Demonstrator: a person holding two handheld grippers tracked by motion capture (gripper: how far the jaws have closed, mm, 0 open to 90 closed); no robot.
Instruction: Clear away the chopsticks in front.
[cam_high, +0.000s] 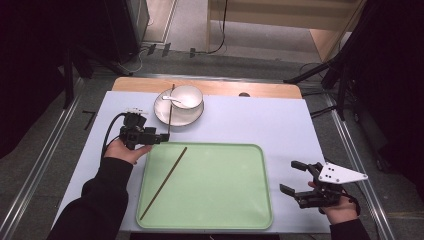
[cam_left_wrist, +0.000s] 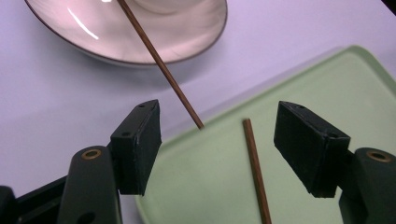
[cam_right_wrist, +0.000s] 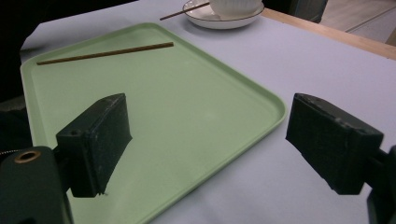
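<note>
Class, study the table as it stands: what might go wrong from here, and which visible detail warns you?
1. The second chopstick leans on the saucer with its tip near the tray edge; the open left gripper could knock it so it rolls off.
2. Tugging that chopstick might shift the saucer and tip the bowl holding the spoon.
3. The chopstick on the tray is thin and flat, so the fingers may slip off it.
</note>
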